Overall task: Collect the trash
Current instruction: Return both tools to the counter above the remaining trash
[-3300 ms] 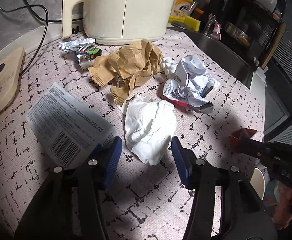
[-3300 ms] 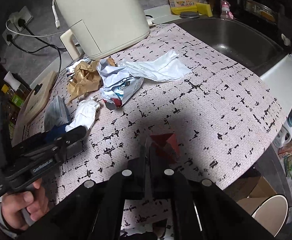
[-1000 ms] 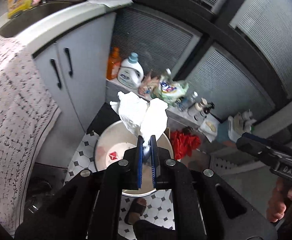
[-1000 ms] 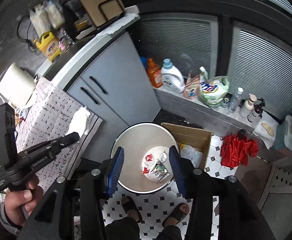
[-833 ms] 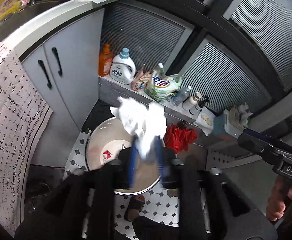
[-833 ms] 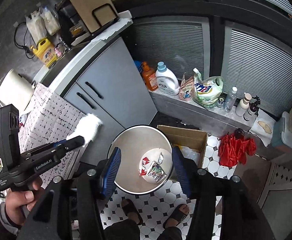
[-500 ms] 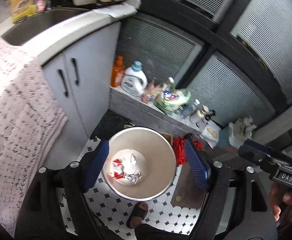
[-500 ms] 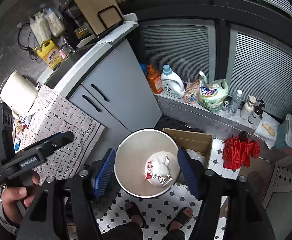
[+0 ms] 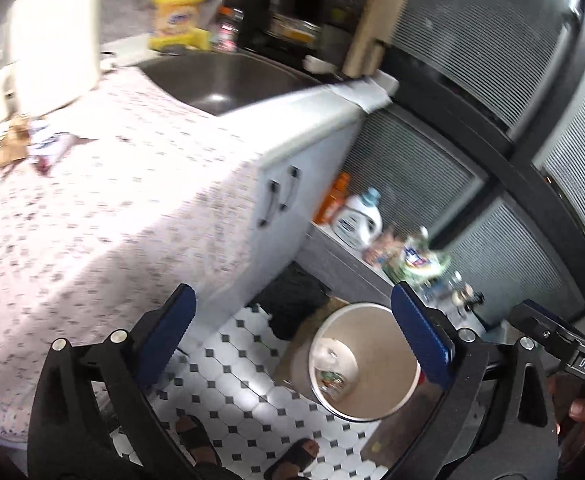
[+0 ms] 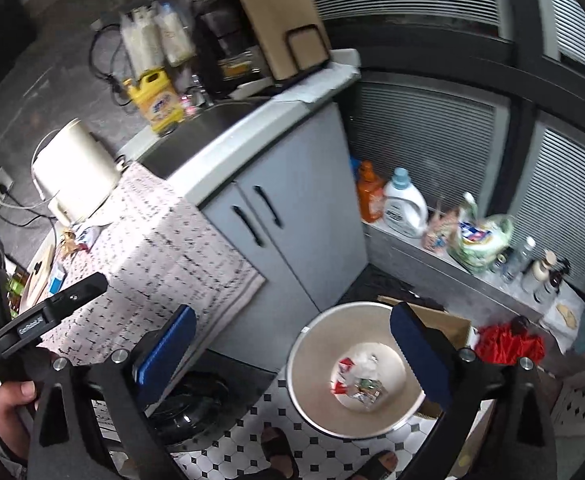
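Observation:
A round bin (image 10: pixel 312 368) stands on the tiled floor with white paper, a red scrap and foil trash (image 10: pixel 358 380) inside; it also shows in the left wrist view (image 9: pixel 376 324). My left gripper (image 9: pixel 292 338) is open and empty, above the floor beside the bin. My right gripper (image 10: pixel 292 354) is open and empty, high over the bin. Crumpled brown and white trash (image 9: pixel 20 142) lies on the patterned tablecloth (image 9: pixel 104 200) near the kettle; it also shows in the right wrist view (image 10: pixel 78 236).
A cream kettle (image 10: pixel 72 172), a sink (image 9: pixel 220 76) and a yellow bottle (image 9: pixel 176 12) are on the counter. Grey cabinet doors (image 10: pixel 276 216) face the bin. Detergent bottles (image 10: pixel 404 204), bags, a cardboard box (image 10: pixel 448 324) and a red cloth (image 10: pixel 504 344) lie beyond the bin. My sandalled feet (image 10: pixel 276 452) are below.
My left gripper opened and dropped the white paper into the bin, then swung up and left toward the table. My right gripper rose a little, still open.

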`<move>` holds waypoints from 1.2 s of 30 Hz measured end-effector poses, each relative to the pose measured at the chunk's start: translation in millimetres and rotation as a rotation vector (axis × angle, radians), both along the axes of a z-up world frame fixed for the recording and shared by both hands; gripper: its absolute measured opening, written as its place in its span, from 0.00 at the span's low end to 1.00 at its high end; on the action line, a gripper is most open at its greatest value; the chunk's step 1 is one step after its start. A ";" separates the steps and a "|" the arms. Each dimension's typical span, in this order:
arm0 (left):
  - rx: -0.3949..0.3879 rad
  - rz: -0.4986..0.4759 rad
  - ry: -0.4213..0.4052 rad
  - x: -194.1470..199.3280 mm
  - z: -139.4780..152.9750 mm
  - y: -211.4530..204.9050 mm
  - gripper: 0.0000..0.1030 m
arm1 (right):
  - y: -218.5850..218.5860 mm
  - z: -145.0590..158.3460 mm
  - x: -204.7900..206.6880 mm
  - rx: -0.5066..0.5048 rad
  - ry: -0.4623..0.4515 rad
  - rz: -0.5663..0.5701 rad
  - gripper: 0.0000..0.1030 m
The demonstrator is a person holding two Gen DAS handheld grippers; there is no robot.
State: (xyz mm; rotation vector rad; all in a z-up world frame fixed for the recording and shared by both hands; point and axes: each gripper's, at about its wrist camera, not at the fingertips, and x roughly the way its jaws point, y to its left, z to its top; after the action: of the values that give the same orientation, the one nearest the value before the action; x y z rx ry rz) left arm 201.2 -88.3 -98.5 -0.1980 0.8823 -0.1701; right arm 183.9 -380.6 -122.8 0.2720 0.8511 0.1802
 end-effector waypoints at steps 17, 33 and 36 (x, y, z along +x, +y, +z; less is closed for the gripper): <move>0.055 0.327 -0.109 -33.1 35.2 152.4 0.94 | 149.5 38.6 33.8 -0.057 -0.151 0.163 0.93; 0.087 0.596 -0.164 -82.3 56.0 264.2 0.95 | 291.5 46.7 53.4 -0.054 -0.198 0.353 0.93; 0.106 0.616 -0.169 -91.3 58.0 281.2 0.95 | 318.6 45.3 57.0 -0.061 -0.204 0.402 0.93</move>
State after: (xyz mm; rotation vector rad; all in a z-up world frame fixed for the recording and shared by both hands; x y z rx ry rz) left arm 109.9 192.9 -40.6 -0.3415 0.6273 0.4276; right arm 240.9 -62.0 -77.5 0.0211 0.6991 0.5473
